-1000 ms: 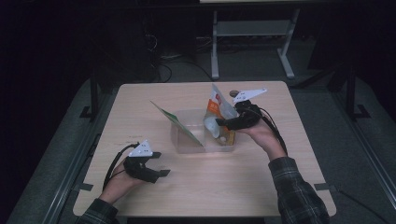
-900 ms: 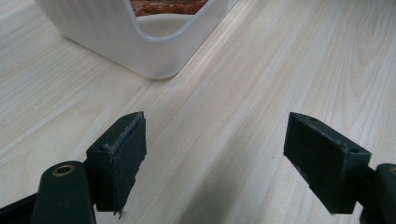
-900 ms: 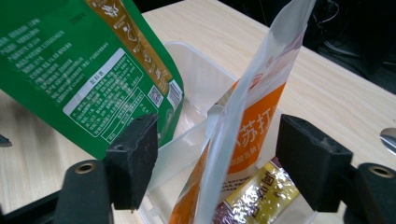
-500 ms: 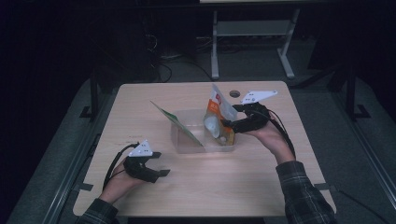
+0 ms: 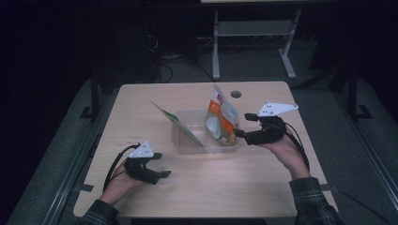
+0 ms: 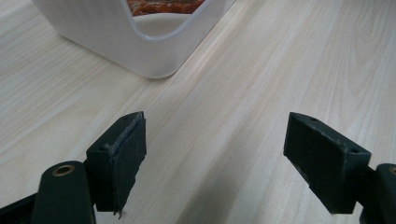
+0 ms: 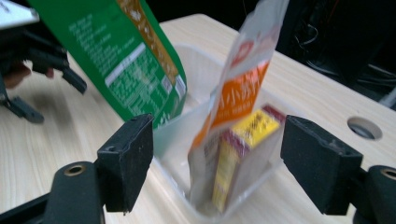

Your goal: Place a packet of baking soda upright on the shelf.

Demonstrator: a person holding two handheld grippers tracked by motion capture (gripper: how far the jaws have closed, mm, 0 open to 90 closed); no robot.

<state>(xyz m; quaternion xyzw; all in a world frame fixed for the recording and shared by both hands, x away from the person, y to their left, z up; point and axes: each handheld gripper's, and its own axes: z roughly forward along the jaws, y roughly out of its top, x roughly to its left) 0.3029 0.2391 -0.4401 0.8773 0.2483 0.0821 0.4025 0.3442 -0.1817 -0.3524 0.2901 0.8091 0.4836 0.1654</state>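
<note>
On the table [image 5: 141, 108] a clear bin [image 5: 187, 140] is seen holding a green packet [image 5: 178, 124], an orange pouch [image 5: 218, 117] and a yellow box [image 7: 238, 154], propped upright by its walls. The right gripper [image 5: 240, 133], jaws just opened and empty, is held beside it; the left gripper [image 5: 164, 174] is rested open, empty. Labels are blurred.
</note>
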